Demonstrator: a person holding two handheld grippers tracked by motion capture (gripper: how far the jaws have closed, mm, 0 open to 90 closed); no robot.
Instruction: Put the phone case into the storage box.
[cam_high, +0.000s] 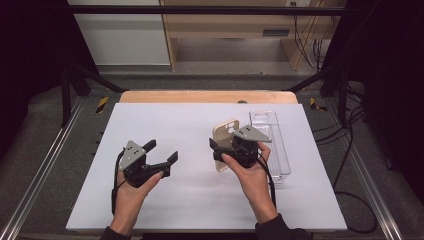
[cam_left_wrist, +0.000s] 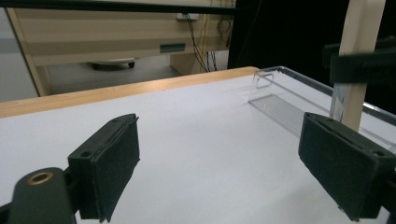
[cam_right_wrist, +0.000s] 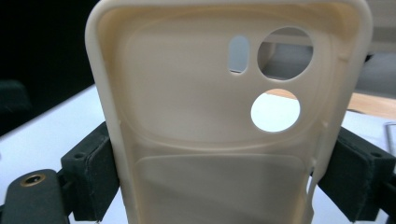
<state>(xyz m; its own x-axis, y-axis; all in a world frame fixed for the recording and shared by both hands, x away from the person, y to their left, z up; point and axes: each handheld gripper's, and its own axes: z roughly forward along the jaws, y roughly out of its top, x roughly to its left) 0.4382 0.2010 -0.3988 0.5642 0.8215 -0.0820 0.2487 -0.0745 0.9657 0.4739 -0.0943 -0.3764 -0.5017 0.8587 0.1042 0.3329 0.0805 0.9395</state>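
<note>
Right now the cream phone case (cam_right_wrist: 224, 121) stands upright between the right gripper's (cam_high: 235, 146) pads, clamped at both side edges, raised above the white table (cam_high: 200, 195), just left of a clear plastic tray (cam_high: 277, 145). Left gripper (cam_high: 162, 154) sits well apart to the left, jaws wide with nothing between them. Wooden shelving (cam_high: 225, 25) and cables (cam_high: 312, 45) stand behind.

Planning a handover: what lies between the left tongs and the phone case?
Nothing: in the high view only bare white tabletop separates the left tongs from the phone case.
</note>
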